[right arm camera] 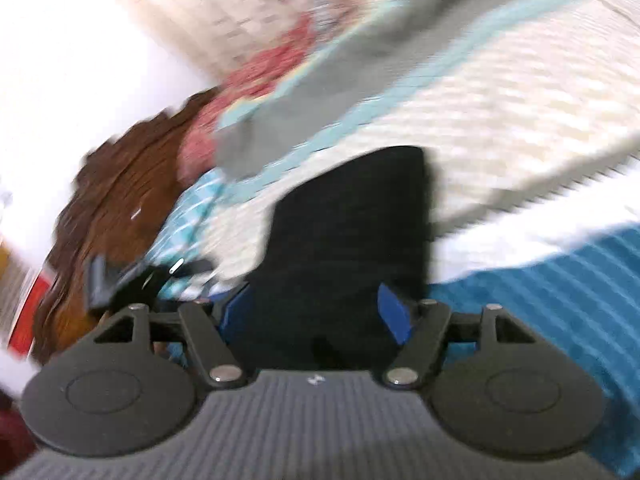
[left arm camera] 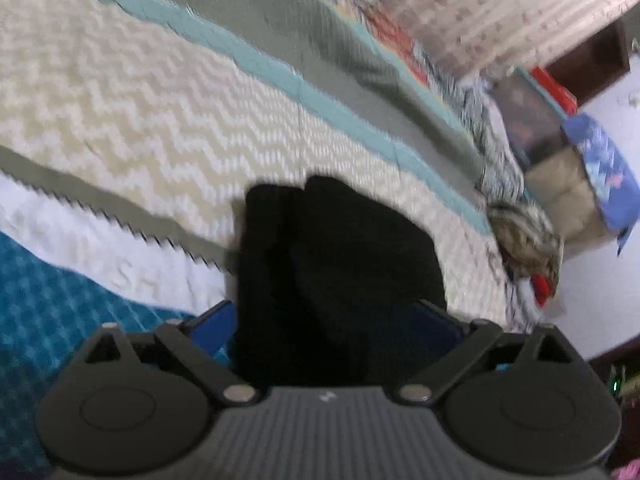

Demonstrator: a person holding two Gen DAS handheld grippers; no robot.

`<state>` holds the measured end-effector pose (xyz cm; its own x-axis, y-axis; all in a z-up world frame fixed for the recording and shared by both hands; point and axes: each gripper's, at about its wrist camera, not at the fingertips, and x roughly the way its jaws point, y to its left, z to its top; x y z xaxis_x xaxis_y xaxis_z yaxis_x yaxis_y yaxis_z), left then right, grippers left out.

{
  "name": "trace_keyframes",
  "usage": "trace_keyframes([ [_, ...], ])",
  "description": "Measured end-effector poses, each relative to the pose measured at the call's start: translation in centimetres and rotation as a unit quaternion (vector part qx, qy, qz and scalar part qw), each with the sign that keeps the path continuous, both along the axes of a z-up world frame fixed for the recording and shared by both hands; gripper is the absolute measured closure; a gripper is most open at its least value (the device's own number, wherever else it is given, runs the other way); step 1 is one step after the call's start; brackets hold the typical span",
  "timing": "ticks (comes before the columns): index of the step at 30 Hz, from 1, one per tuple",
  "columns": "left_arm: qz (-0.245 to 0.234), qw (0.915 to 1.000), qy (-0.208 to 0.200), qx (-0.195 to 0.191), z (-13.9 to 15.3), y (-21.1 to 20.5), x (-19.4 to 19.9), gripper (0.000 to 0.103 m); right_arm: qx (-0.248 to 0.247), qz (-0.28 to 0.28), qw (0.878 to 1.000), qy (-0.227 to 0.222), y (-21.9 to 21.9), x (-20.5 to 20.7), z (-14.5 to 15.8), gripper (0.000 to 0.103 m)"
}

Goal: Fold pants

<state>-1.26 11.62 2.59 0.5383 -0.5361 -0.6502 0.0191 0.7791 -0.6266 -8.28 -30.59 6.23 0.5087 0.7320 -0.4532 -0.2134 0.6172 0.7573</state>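
Observation:
The black pants (left arm camera: 336, 264) fill the space between my left gripper's (left arm camera: 340, 320) blue fingers (left arm camera: 212, 322) and hang forward over the patterned bedspread (left arm camera: 160, 120). The left gripper is shut on the fabric. In the right wrist view the pants (right arm camera: 352, 232) also run between my right gripper's (right arm camera: 320, 312) blue fingers (right arm camera: 394, 316), which are shut on them. Both views are blurred by motion. The fingertips are hidden by the dark cloth.
The bedspread (right arm camera: 520, 112) has cream zigzag, teal, grey and blue bands. A floral pillow (left arm camera: 500, 8) lies at the bed's far side. A blue cushion (left arm camera: 604, 164) and boxes stand at right. Brown carved wood (right arm camera: 112, 200) is at the right view's left.

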Motion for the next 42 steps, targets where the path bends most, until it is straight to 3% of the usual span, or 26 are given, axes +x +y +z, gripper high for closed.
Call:
trace_keyframes([
  [4,-0.014,0.9993,0.031,0.015,-2.1,-1.3,0.4,0.004,0.004,-0.002,1.000,0.030,0.7,0.9,-1.8,0.031],
  [9,-0.007,0.9988,0.037,-0.031,-3.7,-0.4,-0.9,0.008,-0.013,0.015,0.998,0.056,4.5,2.4,-4.0,0.028],
  [12,0.002,0.9976,0.040,-0.056,-4.4,-0.7,-1.4,0.036,0.003,0.016,0.998,0.069,5.7,2.6,-4.0,0.030],
  [13,0.008,0.9979,0.037,-0.052,-4.4,-1.0,-1.6,0.047,-0.009,0.031,0.997,0.066,6.5,2.6,-3.4,0.036],
  [14,0.008,0.9983,0.032,-0.047,-4.1,-1.2,-1.7,0.052,-0.027,0.045,0.997,0.056,7.3,2.6,-2.5,0.049],
  [16,0.011,0.9978,0.024,-0.060,-3.3,-1.5,-1.7,0.062,-0.037,0.062,0.997,0.033,8.2,2.5,-1.1,0.058],
  [19,-0.001,0.9943,-0.025,-0.103,-0.2,-1.6,-1.5,0.063,-0.083,0.071,0.993,-0.038,9.3,2.3,2.3,0.062],
  [25,-0.035,0.9899,-0.115,-0.075,5.8,-4.0,3.4,0.063,-0.109,0.019,0.979,-0.172,8.8,5.7,7.1,0.064],
  [32,-0.052,0.9832,-0.172,-0.031,9.6,-8.8,11.8,0.062,-0.146,-0.012,0.960,-0.240,7.1,13.7,8.5,0.064],
  [37,-0.048,0.9843,-0.170,-0.009,8.4,-11.4,18.9,0.062,-0.157,-0.034,0.955,-0.250,5.2,19.7,6.3,0.064],
  [42,-0.047,0.9893,-0.137,0.012,5.0,-13.0,25.4,0.062,-0.171,-0.049,0.957,-0.230,3.9,25.0,3.1,0.064],
])
